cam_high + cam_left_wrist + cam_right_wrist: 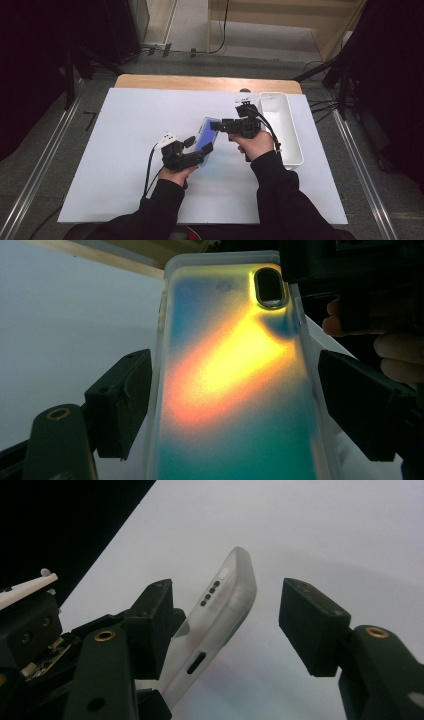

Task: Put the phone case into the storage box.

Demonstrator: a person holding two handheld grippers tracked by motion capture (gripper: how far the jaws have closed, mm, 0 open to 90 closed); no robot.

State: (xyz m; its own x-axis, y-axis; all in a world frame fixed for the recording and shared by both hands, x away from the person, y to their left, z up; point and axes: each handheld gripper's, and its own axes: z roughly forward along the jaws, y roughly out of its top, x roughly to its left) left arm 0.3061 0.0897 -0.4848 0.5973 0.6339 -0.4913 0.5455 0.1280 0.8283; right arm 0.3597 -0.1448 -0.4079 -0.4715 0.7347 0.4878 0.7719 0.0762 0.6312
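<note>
1. Nearest me, my left gripper (196,150) sits a little left of the table's middle, and I have it clamped on the phone case (205,140), one jaw on each long edge.
2. In the left gripper view the phone case (235,380) runs up between the two black pads, its back glowing orange and yellow over teal, with the camera cut-out at the far end.
3. The case slants away from that grip toward the far right, lifted off the white table (125,150).
4. Just beyond its far end I hold my right gripper (216,126), which points left at the case.
5. In the right gripper view the frosted end of the phone case (220,615), with its port slot and small holes, stands between the jaws; the left pad is right against it, the right pad (312,625) well clear, so that gripper has not clenched on it.
6. Farther right, a white tray (292,135) lies along the table's right edge.
</note>
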